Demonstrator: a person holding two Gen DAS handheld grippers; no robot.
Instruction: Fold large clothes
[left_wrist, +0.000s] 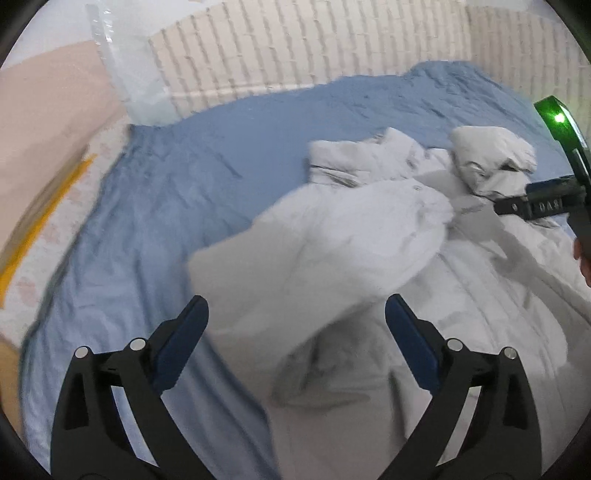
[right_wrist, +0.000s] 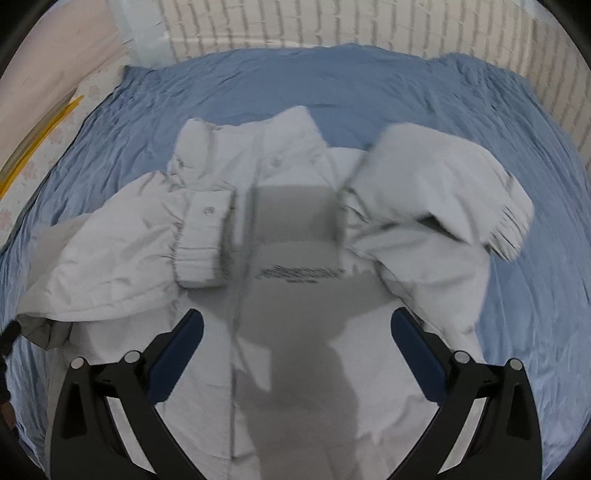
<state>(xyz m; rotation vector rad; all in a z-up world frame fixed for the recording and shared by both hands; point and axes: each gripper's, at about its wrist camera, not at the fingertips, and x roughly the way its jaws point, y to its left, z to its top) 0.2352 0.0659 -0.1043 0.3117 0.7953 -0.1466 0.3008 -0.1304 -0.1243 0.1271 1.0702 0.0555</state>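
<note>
White padded jacket spread flat on a blue bedsheet, front side up, near the middle of the bed. Long axis running from the near edge of the right wrist view straight away toward the brick-pattern wall: collar at the far end, hem toward the camera and out of sight beneath the fingers. Zip line down the centre, parallel to that axis, with a dark line of print across the chest. Left-hand sleeve in that view folded inward across the body, its ribbed cuff lying just beside the zip, snap button visible. Opposite sleeve bunched and raised off the sheet, blurred, its cuff pointing out toward the right side of the view.

Left gripper spread wide, nothing between the blue pads, hanging above the folded sleeve with no contact visible. Right gripper likewise spread wide and empty over the lower front of the jacket, a shadow falling on the fabric between the fingers.

In the left wrist view, the other tool visible at the right edge with a green light, beside the raised sleeve. Pale pink wall and a yellow strip beyond the bed's left side.
</note>
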